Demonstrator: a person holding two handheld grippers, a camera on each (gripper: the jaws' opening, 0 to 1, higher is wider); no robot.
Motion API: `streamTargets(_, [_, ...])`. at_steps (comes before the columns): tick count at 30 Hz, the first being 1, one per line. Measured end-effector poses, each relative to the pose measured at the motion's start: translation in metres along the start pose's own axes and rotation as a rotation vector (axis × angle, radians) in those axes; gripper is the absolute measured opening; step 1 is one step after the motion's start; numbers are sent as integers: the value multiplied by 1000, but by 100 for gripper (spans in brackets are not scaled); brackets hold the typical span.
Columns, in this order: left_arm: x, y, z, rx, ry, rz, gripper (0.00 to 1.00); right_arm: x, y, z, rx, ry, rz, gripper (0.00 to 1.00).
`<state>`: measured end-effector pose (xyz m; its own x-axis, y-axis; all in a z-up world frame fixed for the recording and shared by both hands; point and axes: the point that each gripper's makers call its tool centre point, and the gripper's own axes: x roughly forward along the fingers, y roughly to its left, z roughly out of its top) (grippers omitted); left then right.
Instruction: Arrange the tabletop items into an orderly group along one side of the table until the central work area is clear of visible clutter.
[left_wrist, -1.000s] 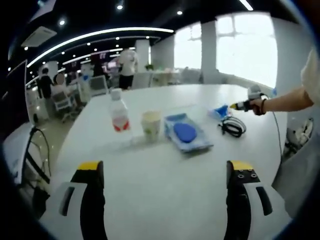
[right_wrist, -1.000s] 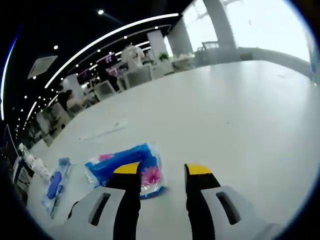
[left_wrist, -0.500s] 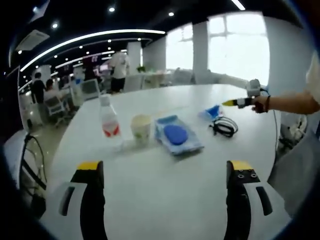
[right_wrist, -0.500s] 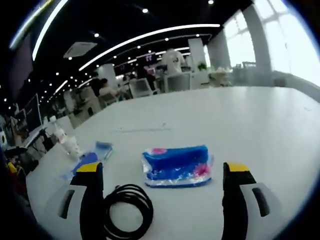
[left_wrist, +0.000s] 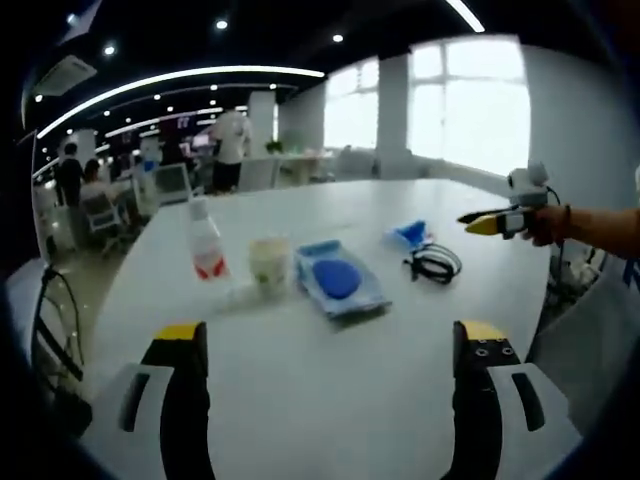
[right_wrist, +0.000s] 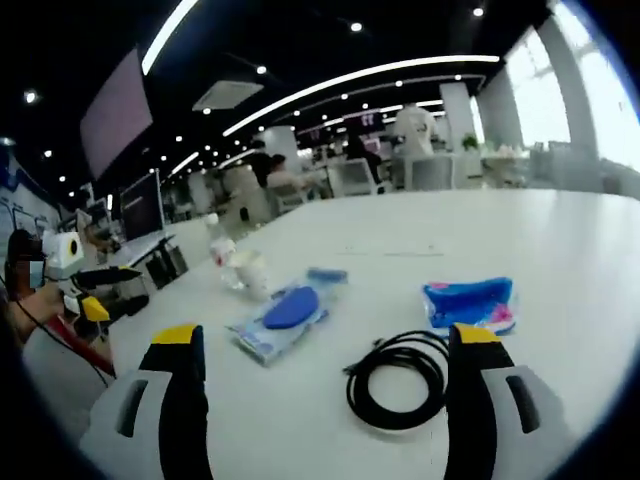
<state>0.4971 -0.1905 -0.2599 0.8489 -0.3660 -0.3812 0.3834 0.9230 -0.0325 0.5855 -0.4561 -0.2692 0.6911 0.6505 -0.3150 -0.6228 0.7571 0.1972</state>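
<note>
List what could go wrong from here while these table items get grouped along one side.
The bottle and paper cup stand upright close together; nudging one may topple the other. The coiled black cable lies loose beside the blue tissue pack, so it may uncoil or drag the pack. Both grippers, left gripper and right gripper, are open and hold nothing.

A dim open office with curved ceiling light strips (left_wrist: 180, 78), bright windows (left_wrist: 470, 105), and distant desks.
</note>
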Motion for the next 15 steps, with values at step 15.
streamTargets(15, [3, -11, -2, -9, 17, -34, 99, -10, 66, -24, -79, 37, 111, 99])
